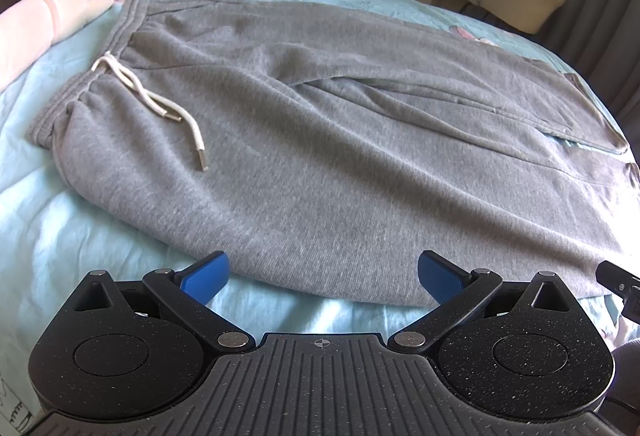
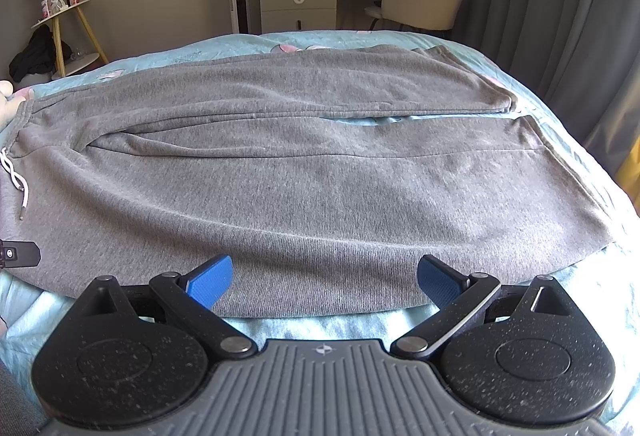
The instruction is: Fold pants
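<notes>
The grey pants (image 2: pixel 304 172) are lying flat and unfolded across the teal bedspread (image 1: pixel 80 228), waistband toward nine o'clock, legs running toward three. Both the left gripper (image 1: pixel 322 276) and right gripper (image 2: pixel 324 278) are hovering spread wide at the near hem, grasping nothing. I judge every fold is remaining to do.

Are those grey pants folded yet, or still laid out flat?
Spread flat, unfolded: the grey pants lie full length on the bed, both legs side by side.
</notes>
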